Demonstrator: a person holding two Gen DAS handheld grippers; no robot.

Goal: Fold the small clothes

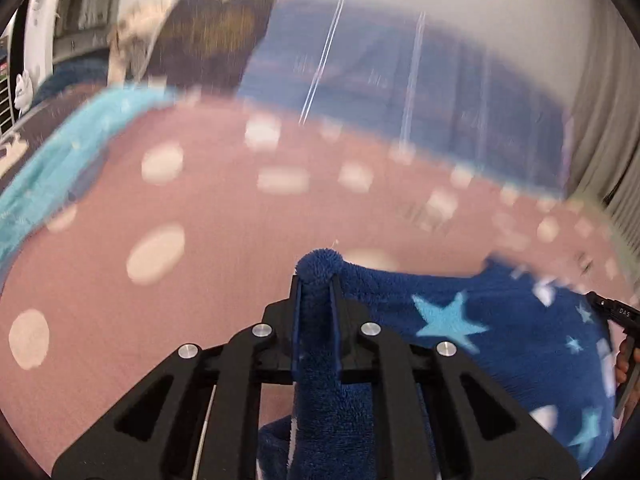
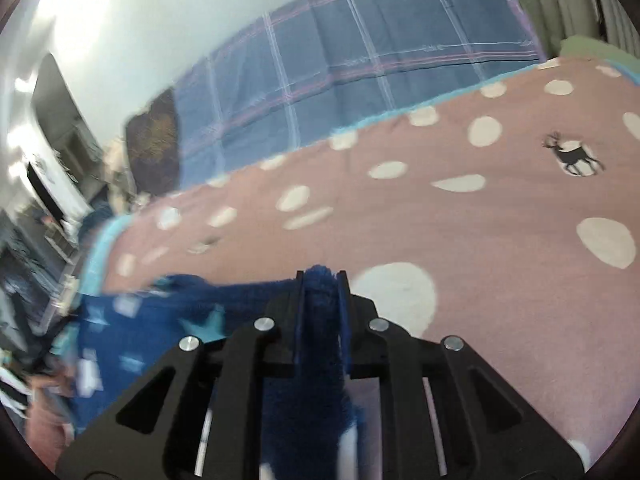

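A fluffy dark blue garment with light blue and white stars [image 1: 480, 320] is stretched between my two grippers above a pink blanket with cream dots [image 1: 180, 288]. My left gripper [image 1: 317, 280] is shut on a bunched edge of it, with fleece bulging past the fingertips. In the right wrist view my right gripper [image 2: 322, 278] is shut on another bunched edge of the blue star garment [image 2: 132, 328], which hangs off to the left. The other gripper [image 1: 612, 312] and a hand show at the right rim of the left wrist view.
The pink blanket [image 2: 500, 220] has a light blue border [image 1: 48, 172] and a small deer figure [image 2: 572, 156]. Behind it lies a blue plaid cover [image 2: 360, 60], with a dark cushion [image 1: 208, 40] beside it. Curtains [image 1: 608, 120] hang at the right; furniture stands at the left.
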